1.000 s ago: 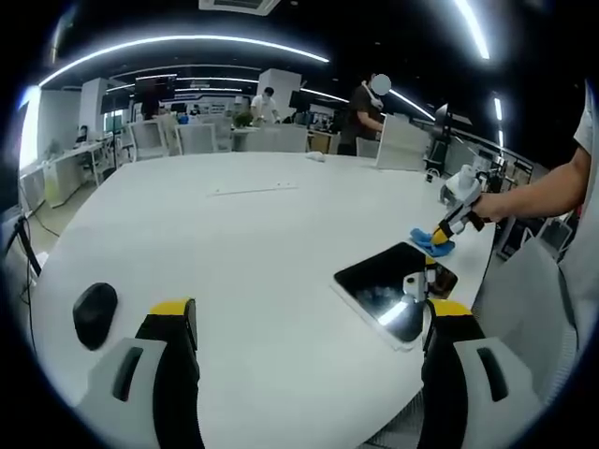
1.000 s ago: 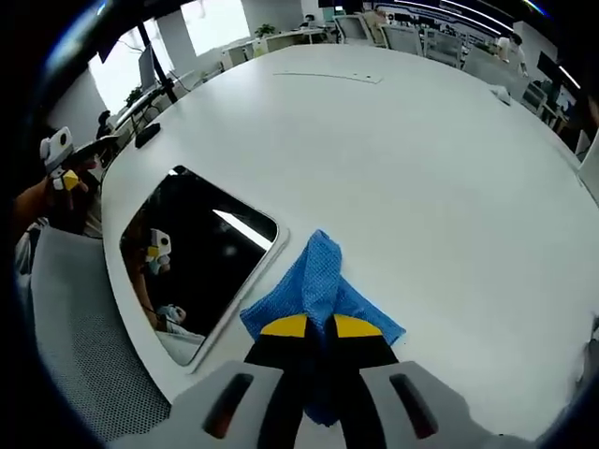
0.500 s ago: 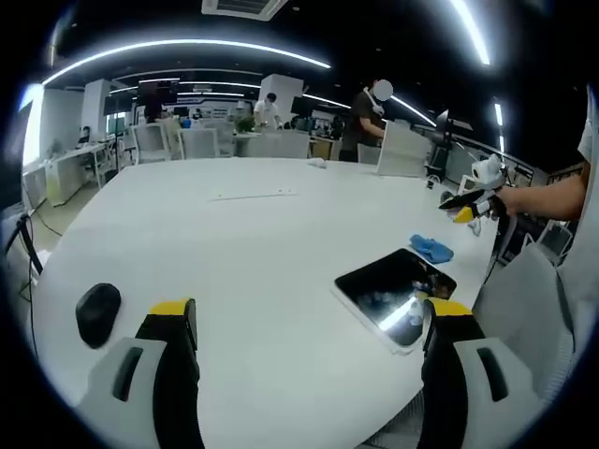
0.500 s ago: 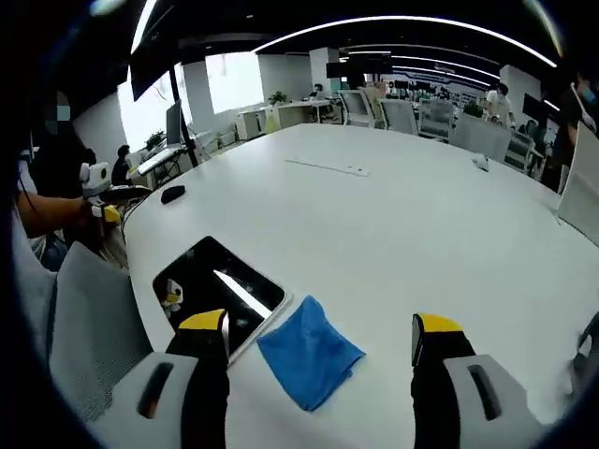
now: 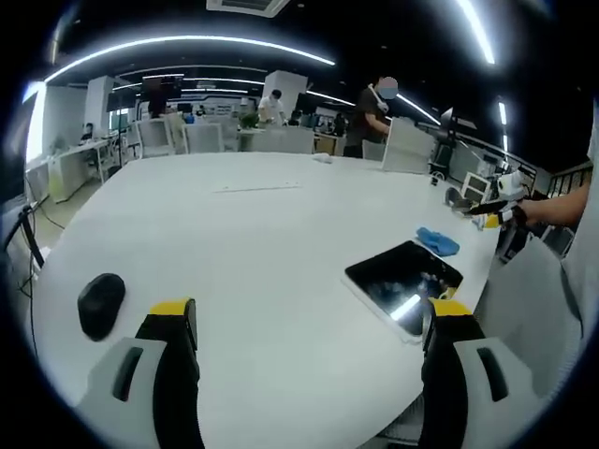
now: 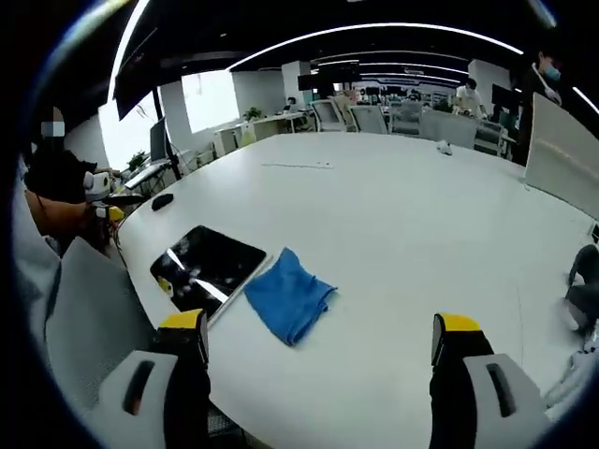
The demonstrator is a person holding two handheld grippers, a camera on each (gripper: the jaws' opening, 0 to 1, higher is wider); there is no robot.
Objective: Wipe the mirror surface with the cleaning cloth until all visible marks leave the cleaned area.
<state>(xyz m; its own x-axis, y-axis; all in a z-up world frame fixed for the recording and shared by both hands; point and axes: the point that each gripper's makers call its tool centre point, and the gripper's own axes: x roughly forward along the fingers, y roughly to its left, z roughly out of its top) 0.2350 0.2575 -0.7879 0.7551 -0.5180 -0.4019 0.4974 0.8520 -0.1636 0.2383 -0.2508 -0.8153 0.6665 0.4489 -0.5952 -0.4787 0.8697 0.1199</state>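
Mirror (image 6: 206, 269) and blue cleaning cloth (image 6: 287, 294) are seen lying flat on the white table (image 6: 402, 224), the cloth just beside the mirror's edge near the table rim. Both are left untouched. The right gripper (image 6: 318, 341) is held wide open above the table edge, and the left gripper (image 5: 306, 323) is likewise spread wide. A black mouse (image 5: 100, 304) is seen near the left gripper.

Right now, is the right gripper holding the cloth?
No, the right gripper is open and the cloth lies on the table beside the mirror.
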